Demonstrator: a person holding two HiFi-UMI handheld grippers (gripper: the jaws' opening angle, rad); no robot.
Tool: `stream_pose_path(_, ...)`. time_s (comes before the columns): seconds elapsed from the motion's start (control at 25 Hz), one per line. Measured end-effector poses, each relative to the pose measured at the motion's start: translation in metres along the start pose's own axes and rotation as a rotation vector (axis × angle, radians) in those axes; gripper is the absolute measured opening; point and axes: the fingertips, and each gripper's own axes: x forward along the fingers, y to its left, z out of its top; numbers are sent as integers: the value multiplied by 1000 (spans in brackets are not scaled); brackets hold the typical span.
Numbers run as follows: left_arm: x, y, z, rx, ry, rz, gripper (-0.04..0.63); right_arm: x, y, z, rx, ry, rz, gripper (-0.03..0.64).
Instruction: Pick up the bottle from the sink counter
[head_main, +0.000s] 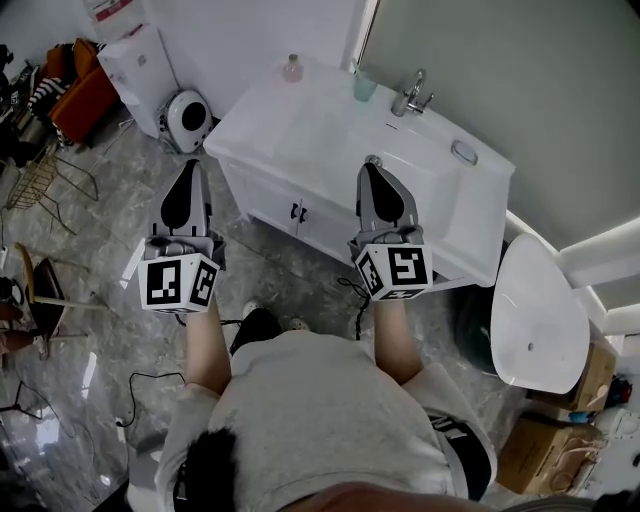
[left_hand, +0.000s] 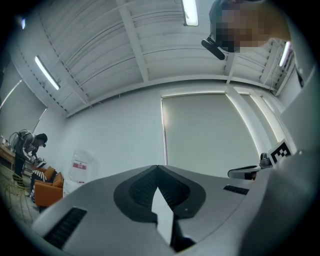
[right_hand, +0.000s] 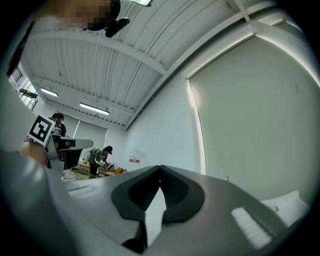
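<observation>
Head view: left gripper (head_main: 191, 166) and right gripper (head_main: 372, 166) both pinched shut, empty, short of sink counter (head_main: 290, 125); bottle (head_main: 292, 68) upright at its far back edge, near cup (head_main: 365, 86), likely toppled if reached with jaws unopened.

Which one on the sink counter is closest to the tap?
The green cup, right beside the tap. The pinkish bottle stands farther away, near the counter's corner.

The head camera looks steeply down from above onto the sink counter (head_main: 300, 125). Both gripper cameras tilt upward and share the ceiling (left_hand: 100, 50).
</observation>
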Motion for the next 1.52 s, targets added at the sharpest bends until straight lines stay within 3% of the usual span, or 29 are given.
stream_pose_path(0.44, 48, 23, -11, 5, -1, -23, 8, 44, -17, -9, -1, -2, -33, 11)
stream_pose_path(1.52, 206, 140, -48, -23, 2, -207, 8, 201, -15, -33, -56, 9, -209, 11)
